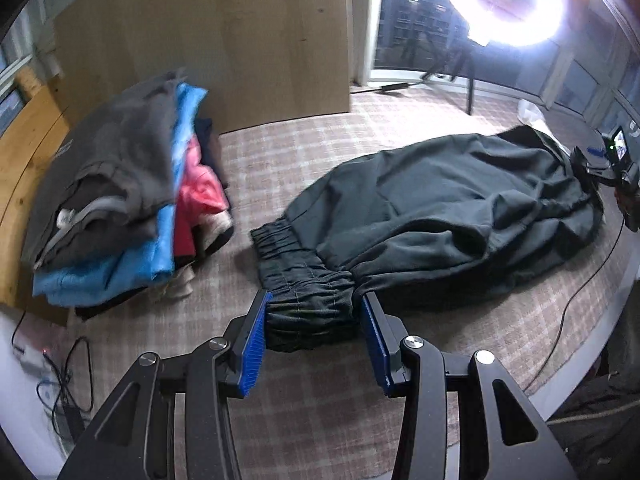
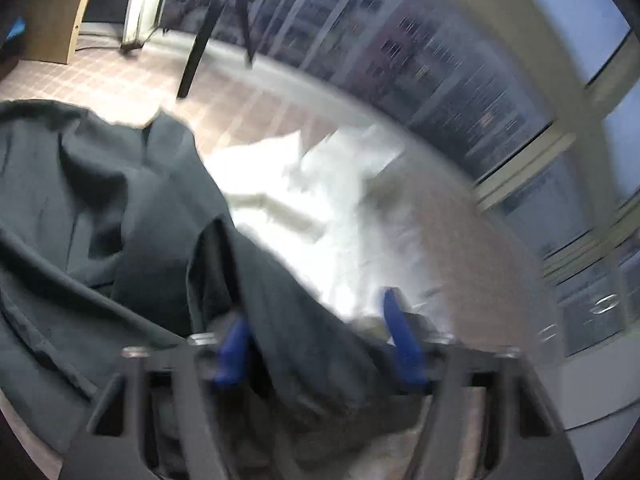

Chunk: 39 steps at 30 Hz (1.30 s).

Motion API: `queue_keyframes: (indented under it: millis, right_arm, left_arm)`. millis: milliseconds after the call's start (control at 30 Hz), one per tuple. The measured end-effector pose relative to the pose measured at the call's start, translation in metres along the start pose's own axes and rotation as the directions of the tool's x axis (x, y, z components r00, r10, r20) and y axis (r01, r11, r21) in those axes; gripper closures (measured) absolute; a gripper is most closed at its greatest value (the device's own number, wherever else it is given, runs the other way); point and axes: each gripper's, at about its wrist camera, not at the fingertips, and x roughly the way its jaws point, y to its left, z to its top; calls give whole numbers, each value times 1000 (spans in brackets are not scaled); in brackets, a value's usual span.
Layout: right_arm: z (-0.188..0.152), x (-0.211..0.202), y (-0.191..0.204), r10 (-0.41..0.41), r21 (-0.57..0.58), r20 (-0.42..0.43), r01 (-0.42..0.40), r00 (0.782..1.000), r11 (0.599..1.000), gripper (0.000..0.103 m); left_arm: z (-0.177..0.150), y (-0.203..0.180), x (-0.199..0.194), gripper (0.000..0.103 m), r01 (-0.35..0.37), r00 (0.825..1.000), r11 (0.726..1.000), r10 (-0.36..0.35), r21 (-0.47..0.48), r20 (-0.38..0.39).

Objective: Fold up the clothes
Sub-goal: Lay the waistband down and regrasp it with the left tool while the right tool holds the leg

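A dark grey-green pair of trousers (image 1: 448,204) lies across a plaid-covered surface (image 1: 272,168). In the left wrist view my left gripper (image 1: 314,308) is open, its blue pads on either side of the bunched elastic waistband (image 1: 304,288), not pressing it. My right gripper (image 1: 600,168) shows at the far end of the garment. In the blurred right wrist view the right gripper (image 2: 320,328) is open, with the dark cloth (image 2: 132,216) lying between its blue fingers.
A stack of folded clothes (image 1: 120,200), grey on top with blue and red beneath, sits at the left. A wooden panel (image 1: 208,40) stands behind it. White fabric (image 2: 320,200) lies beyond the trousers. Cables (image 1: 64,380) trail off the left edge. A bright ring lamp (image 1: 516,0) glares at the back.
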Motion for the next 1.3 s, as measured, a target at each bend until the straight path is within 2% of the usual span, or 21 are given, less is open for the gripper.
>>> queue_keyframes:
  millis: [33,67,133,233,267,367,433,467,533,567,633,700,733,800,900,1033,1100,1167,1267,1300]
  right_arm:
    - [-2,-2,-8,25,39,-5,-24,1000,999,102]
    - [-4,-5,-16,48,76,-5,-47,999,996,102]
    - [-10,-37,-31,52,129,74,-62,996,990,102]
    - [-35,-96,-61,24,229,150,-59,988,972,102]
    - [-47,-115,-71,28,254,162,-69,986,965,102]
    - [-97,-160,-83,-25,292,133,-15,991,956,102]
    - [-143,-174,-89,-110,313,61,85,992,946,102]
    - [-157,-174,-91,-122,338,30,105,992,935,102]
    - [-193,-157,-102,-97,416,-66,115,993,902,101]
    - [-206,-145,-99,-75,408,-117,117,990,905,101]
    - [-230,-122,-92,-35,390,-220,121,975,913,95]
    - [-241,-106,-81,-15,322,-349,135,937,937,94]
    - [-245,-108,-76,-2,298,-373,122,928,947,89]
    - [-247,-127,-78,11,276,-381,102,925,956,80]
    - [-237,-150,-84,42,278,-372,68,927,958,70]
    - [-208,-168,-90,-24,254,-345,117,938,960,66]
    - [-183,-170,-92,15,319,-264,73,964,945,65]
    - [-156,-166,-83,44,333,-189,22,981,943,61]
    - [-122,-144,-56,14,278,-145,27,989,960,60]
    - [-115,-135,-47,26,266,-144,13,989,964,60]
  left_arm:
    - [-1,3,0,61,-11,1000,1000,11,-7,1]
    - [-3,7,-2,61,-17,1000,1000,17,-15,0]
    - [-10,17,-8,61,-22,1000,999,22,-32,1]
    - [-29,31,-28,62,-26,1000,999,27,-46,12]
    - [-40,36,-36,62,-27,999,998,28,-56,16]
    - [-70,37,-52,61,-26,1000,998,26,-55,0]
    - [-92,31,-57,61,-12,1000,999,12,-42,-13]
    - [-104,29,-54,61,-1,1000,999,0,-42,-29]
    - [-126,27,-45,61,20,997,998,-23,-52,-71]
    - [-137,29,-36,61,31,994,997,-38,-72,-99]
    - [-157,34,-16,60,50,985,993,-66,-106,-162]
    - [-172,36,-2,58,42,972,994,-64,-100,-226]
    - [-177,37,2,58,45,966,994,-67,-96,-248]
    - [-185,37,-2,58,42,960,996,-61,-75,-273]
    - [-190,46,-16,63,1,955,999,-12,-36,-296]
    - [-180,76,-35,63,-62,957,996,40,-67,-289]
    - [-155,88,-36,63,-70,975,993,47,-99,-217]
    - [-117,88,-25,60,-51,991,993,37,-104,-130]
    - [-61,78,19,55,-49,998,995,44,-85,-51]
    - [-46,75,39,55,-48,998,995,43,-85,-55]
